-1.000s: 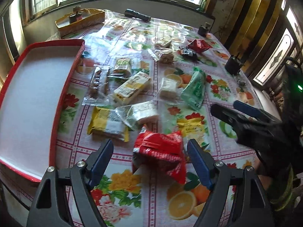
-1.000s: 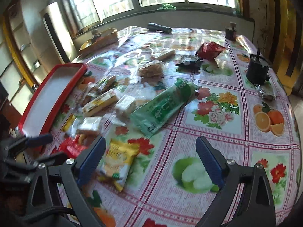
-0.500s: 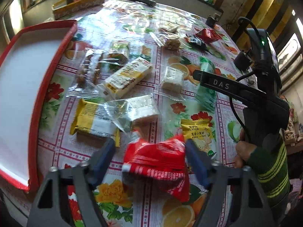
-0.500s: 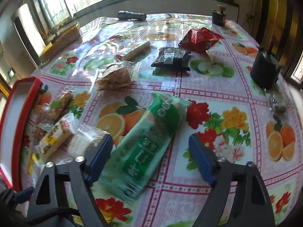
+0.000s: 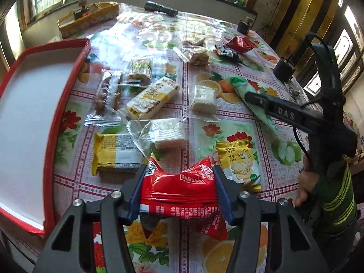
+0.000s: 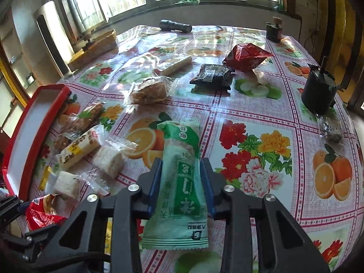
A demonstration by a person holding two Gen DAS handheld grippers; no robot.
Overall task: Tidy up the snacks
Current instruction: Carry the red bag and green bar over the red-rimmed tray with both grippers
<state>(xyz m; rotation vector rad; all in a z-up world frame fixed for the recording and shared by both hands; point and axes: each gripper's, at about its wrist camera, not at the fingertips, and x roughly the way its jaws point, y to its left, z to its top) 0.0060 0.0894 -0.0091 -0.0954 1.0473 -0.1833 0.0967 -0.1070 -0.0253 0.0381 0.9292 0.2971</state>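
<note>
From the left wrist we see our left tool (image 5: 178, 190) clamped on a crumpled red snack packet (image 5: 179, 192), above the bench (image 5: 238, 122). From the right wrist, our right tool (image 6: 180, 183) grips 1 long green packet (image 6: 182, 182), lengthwise between its fingers.

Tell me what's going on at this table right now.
A person is sorting snacks with two handheld grippers. The left gripper is clamped on a red snack packet, and the right gripper is clamped on a long green packet. The red tray at the left holds nothing in the part in view, and many wrapped snacks lie on the flowered tablecloth.
</note>
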